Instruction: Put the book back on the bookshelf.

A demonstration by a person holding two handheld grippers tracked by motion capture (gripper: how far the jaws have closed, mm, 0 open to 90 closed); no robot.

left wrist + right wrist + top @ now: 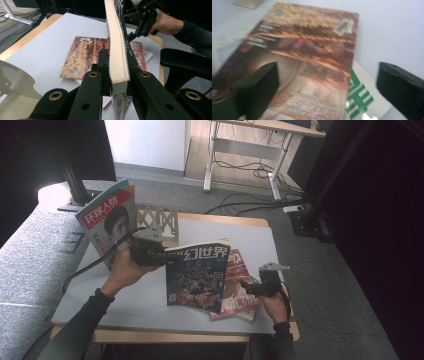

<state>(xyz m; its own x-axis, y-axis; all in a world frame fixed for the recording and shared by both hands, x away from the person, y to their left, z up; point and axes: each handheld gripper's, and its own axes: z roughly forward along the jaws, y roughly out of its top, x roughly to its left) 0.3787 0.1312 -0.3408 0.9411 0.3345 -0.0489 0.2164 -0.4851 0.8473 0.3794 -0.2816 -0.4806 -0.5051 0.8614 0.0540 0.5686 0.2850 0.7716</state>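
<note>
A grey carpeted floor with trailing cables surrounds the wooden table topped by a pale grey mat, and that mat is your working surface. At its back left a portrait-cover magazine stands upright beside a wooden lattice rack. Your left gripper is clamped on the thick blue-covered science-fiction magazine, holding it upright by its spine edge above the middle of the mat; in the left gripper view the pads pinch both covers firmly. Keep that grip steady and the magazine vertical so the pages do not fan out.

Below it, a red-brown-covered magazine lies flat on a white booklet with green stripes, near the mat's right front. Your right gripper has its jaws spread wide, nothing between them, hovering over that red cover. Bring 1 jaw under the free edge rather than pressing on top.
</note>
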